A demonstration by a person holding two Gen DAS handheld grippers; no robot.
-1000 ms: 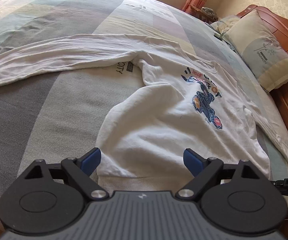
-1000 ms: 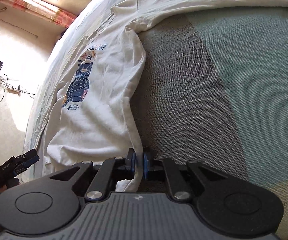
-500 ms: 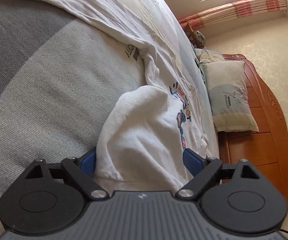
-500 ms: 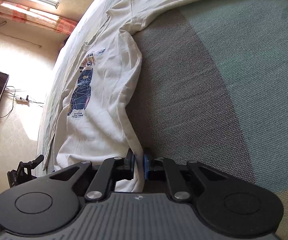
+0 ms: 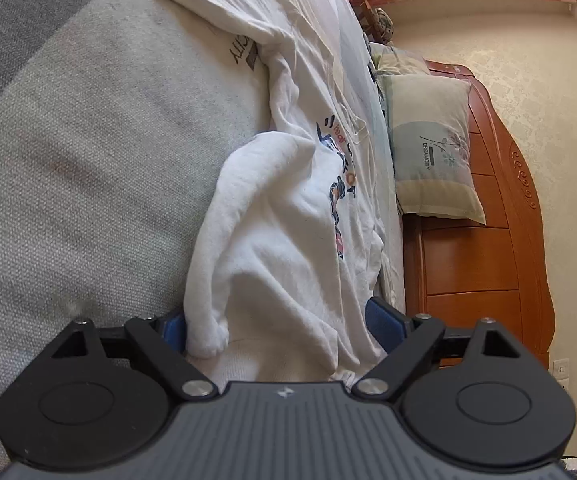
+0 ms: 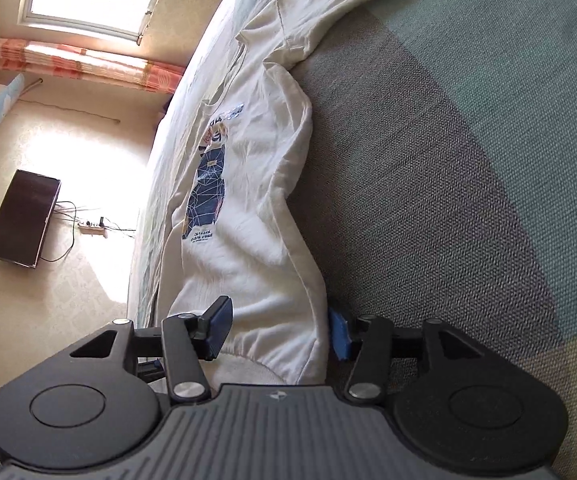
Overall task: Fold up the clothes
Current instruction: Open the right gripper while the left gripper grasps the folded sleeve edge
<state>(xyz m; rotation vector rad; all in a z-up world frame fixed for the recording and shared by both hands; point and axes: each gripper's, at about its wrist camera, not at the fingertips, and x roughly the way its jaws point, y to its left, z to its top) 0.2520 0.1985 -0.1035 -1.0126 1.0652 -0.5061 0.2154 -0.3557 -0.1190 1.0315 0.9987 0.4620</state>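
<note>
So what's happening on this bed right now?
A person with two handheld grippers is working on a white printed sweatshirt spread on the bed. The left gripper and the right gripper are both open, each straddling bunched fabric at the hem end. Neither is clamped on it. One long sleeve lies stretched out, unfolded.

Both wrist views sit low and close at the sweatshirt point(image 5: 288, 240) hem, looking along the bed point(image 6: 468, 160); both share its print.
</note>
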